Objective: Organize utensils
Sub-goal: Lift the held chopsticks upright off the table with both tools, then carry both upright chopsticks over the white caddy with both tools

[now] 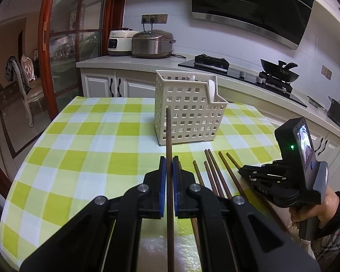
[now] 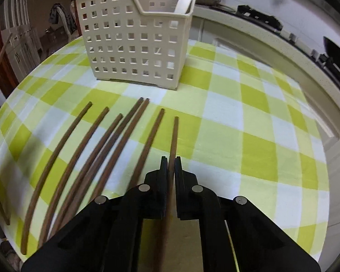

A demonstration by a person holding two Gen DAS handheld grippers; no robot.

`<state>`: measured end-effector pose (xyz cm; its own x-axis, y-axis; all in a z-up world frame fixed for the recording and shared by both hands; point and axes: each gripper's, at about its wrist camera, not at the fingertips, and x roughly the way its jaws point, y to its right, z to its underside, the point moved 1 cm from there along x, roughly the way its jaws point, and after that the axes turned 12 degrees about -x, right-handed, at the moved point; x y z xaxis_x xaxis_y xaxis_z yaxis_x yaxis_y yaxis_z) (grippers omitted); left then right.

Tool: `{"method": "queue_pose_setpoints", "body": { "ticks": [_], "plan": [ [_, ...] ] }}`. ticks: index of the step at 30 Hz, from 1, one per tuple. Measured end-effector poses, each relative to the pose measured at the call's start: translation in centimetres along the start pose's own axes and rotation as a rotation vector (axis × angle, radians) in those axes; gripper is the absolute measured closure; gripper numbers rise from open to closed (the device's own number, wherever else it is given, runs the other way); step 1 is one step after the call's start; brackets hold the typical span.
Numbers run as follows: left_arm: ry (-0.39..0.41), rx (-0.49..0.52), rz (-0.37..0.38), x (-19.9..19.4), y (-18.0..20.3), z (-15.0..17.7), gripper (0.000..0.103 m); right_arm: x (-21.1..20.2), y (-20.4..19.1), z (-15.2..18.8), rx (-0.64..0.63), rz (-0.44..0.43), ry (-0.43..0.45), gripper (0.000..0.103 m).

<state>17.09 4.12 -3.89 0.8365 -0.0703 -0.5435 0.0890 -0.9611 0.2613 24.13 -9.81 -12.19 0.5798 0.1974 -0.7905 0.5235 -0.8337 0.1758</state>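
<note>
Chopsticks: left gripper (image 1: 169, 166) is clamped on one chopstick (image 1: 168, 136) held up off the table, right gripper (image 2: 171, 167) looks pinched on another (image 2: 174, 136) beside the loose row (image 2: 97, 149). Thin sticks could swivel and miss the basket (image 2: 133, 36) beyond.

I see a kitchen with pale walls (image 1: 133, 4), a black range hood (image 1: 249, 4) above a hob (image 1: 235, 71), white cabinets (image 1: 106, 83), two cookers (image 1: 151, 44) on the counter (image 1: 115, 61), a wood-framed glass door (image 1: 68, 45), and a chair (image 1: 27, 83) beyond.
</note>
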Motion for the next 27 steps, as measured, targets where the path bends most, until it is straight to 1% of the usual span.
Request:
{"method": "queue_pose_setpoints", "body": {
  "ticks": [2,6,13,24,27],
  "plan": [
    [0.006,0.002,0.001,-0.2,0.0,-0.2,0.097,-1.0,0.3,0.1,0.015,0.005,0.038,0.098],
    [0.022,-0.001,0.004,-0.8,0.0,-0.6,0.097,-4.8,1.2,0.0,0.069,0.024,0.142,0.098],
    [0.062,0.012,0.014,-2.4,0.8,-1.0,0.097,-10.8,1.8,-0.4,0.095,0.037,0.302,0.098],
    [0.094,0.031,0.022,-4.4,1.5,-1.1,0.097,-16.6,0.9,0.5,0.075,0.060,0.459,0.098],
    [0.110,0.030,0.026,-4.9,1.5,-1.3,0.097,-17.4,0.6,0.6,0.058,0.077,0.481,0.098]
  ]
}}
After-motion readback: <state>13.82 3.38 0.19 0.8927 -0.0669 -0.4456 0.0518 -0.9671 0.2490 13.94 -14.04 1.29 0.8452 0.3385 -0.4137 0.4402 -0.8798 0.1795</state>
